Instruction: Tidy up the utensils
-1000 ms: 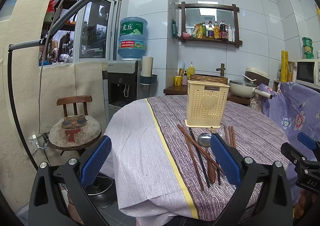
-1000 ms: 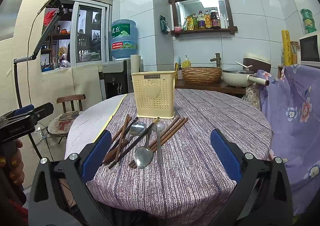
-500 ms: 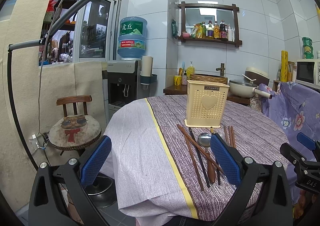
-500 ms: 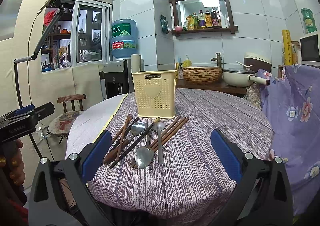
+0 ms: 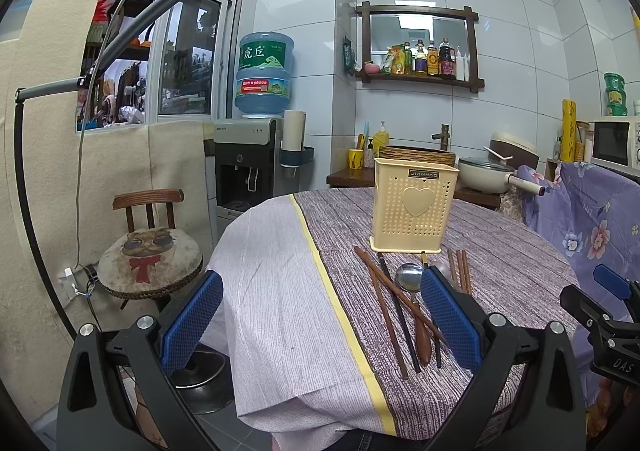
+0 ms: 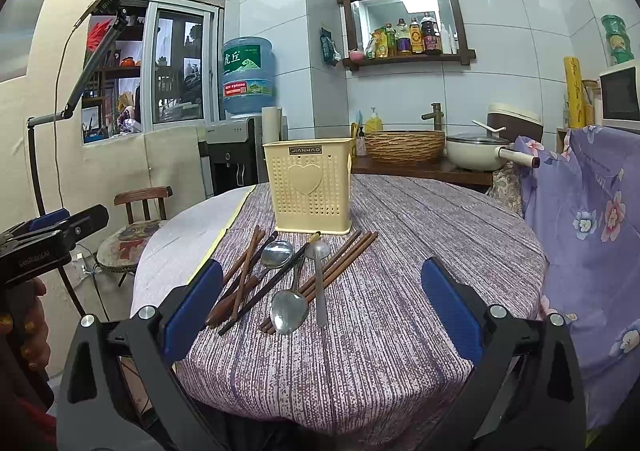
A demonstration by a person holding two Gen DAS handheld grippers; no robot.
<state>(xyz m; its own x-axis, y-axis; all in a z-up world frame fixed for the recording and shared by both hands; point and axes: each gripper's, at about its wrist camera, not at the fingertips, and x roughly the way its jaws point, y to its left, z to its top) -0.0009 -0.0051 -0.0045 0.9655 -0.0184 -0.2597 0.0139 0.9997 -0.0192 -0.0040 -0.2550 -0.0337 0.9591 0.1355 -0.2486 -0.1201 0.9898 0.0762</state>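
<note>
Both the left gripper [image 5: 320,315] and right gripper [image 6: 318,307] are hanging spread apart, gripping nothing; the yellow utensil holder [image 6: 309,187] (interior hidden) is standing behind loose chopsticks [image 6: 340,263] and spoons [image 6: 289,309].

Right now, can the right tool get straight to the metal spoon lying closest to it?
Probably yes. The right tool is open, and the nearest spoon lies on top of the tablecloth, between the fingers' line of approach, with nothing in front of it.

- The right gripper [image 6: 320,305] edges slightly nearer the table; the utensil holder [image 6: 310,187] and spoons [image 6: 289,309] sit marginally lower in its view.
</note>
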